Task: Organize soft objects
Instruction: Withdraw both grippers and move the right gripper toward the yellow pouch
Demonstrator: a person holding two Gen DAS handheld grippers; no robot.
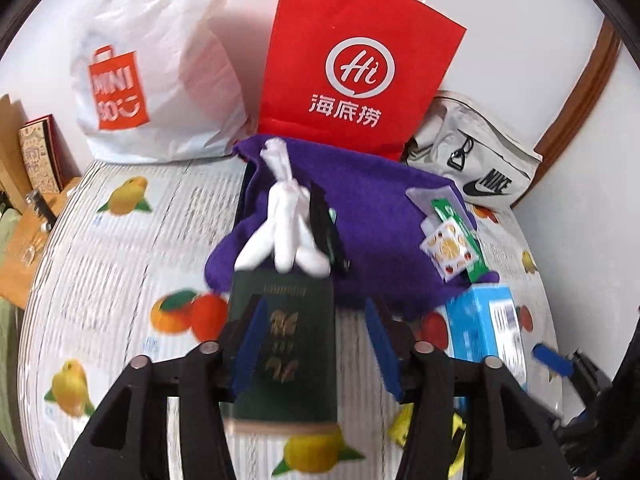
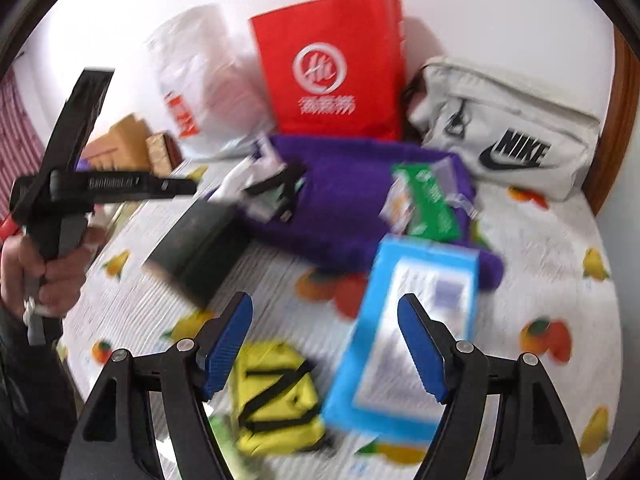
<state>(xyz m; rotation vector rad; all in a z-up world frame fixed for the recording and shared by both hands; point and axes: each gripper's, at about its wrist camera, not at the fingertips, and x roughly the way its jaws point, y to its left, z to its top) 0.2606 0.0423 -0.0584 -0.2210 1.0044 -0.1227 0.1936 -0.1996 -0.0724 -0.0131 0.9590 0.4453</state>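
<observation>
My left gripper [image 1: 316, 344] is open, its blue pads on either side of a dark green booklet [image 1: 284, 352] that lies on the fruit-print tablecloth [image 1: 120, 240]. Beyond it a purple cloth [image 1: 372, 216] lies spread, with a white soft toy [image 1: 286, 232] and a black clip on it. My right gripper [image 2: 326, 344] is open and empty above a blue box [image 2: 404, 344] and a small yellow bag [image 2: 280, 396]. The right wrist view is blurred; it shows the purple cloth [image 2: 340, 200] and the booklet [image 2: 200, 248].
A red paper bag [image 1: 348, 60], a white Miniso plastic bag [image 1: 152, 76] and a grey Nike pouch [image 1: 472, 164] stand at the back against the wall. A green packet and fruit-print card [image 1: 452, 244] lie on the cloth. Books and a brown board [image 1: 28, 184] sit left.
</observation>
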